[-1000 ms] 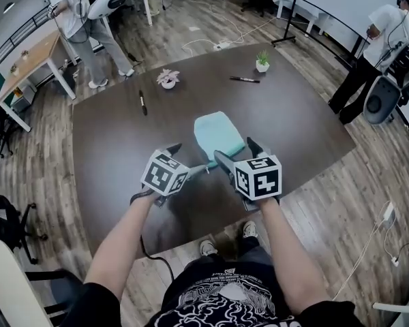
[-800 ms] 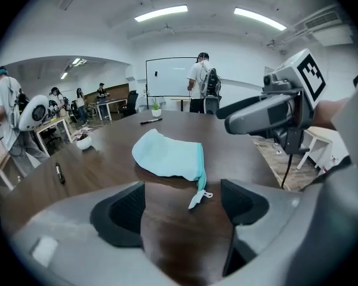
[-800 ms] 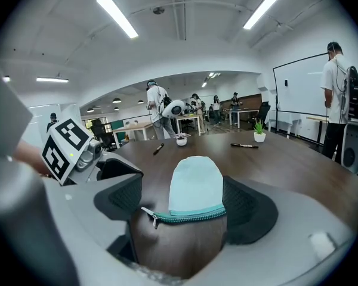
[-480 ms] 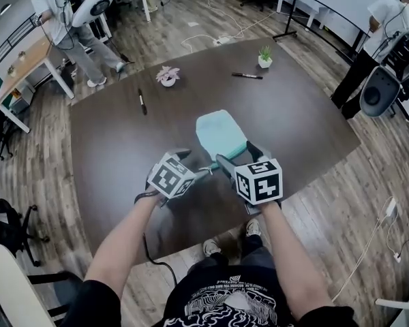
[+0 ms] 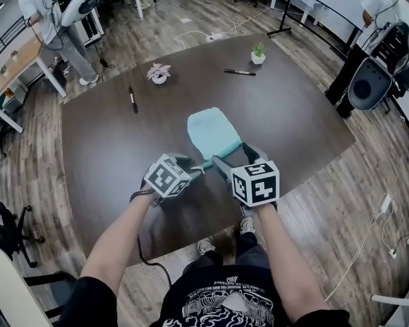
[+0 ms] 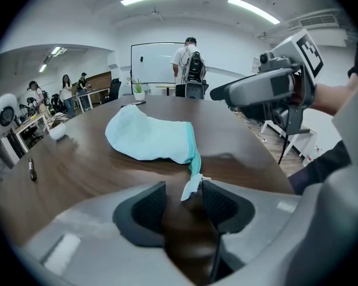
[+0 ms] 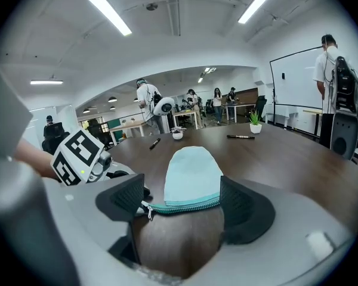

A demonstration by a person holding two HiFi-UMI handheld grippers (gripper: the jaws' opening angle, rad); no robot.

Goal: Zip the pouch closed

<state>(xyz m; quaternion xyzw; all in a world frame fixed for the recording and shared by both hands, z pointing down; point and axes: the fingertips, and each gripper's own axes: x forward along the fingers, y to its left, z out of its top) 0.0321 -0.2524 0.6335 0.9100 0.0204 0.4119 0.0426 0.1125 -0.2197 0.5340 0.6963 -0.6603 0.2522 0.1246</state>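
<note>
A light teal pouch (image 5: 213, 132) lies flat on the dark table (image 5: 109, 142), its zipper edge (image 7: 185, 206) facing me. My right gripper (image 7: 185, 212) is open, its jaws standing on either side of that zipper edge; the metal pull (image 7: 147, 211) sits by its left pad. My left gripper (image 6: 184, 202) is low at the pouch's near left corner. Its jaws have just been closing. The pale fabric tab (image 6: 191, 187) at the zipper's end stands between them, close to the right pad, with a gap still showing. In the head view the left gripper (image 5: 193, 169) and right gripper (image 5: 236, 157) flank the pouch's near end.
Two black markers (image 5: 131, 99) (image 5: 240, 72) and two small potted plants (image 5: 157, 73) (image 5: 258, 52) lie farther back on the table. The table's near edge (image 5: 191, 234) runs just below my hands. People and office chairs stand around the room.
Both grippers have sunk toward the table at the pouch's near end. The left gripper's jaws have narrowed around the corner tab.
</note>
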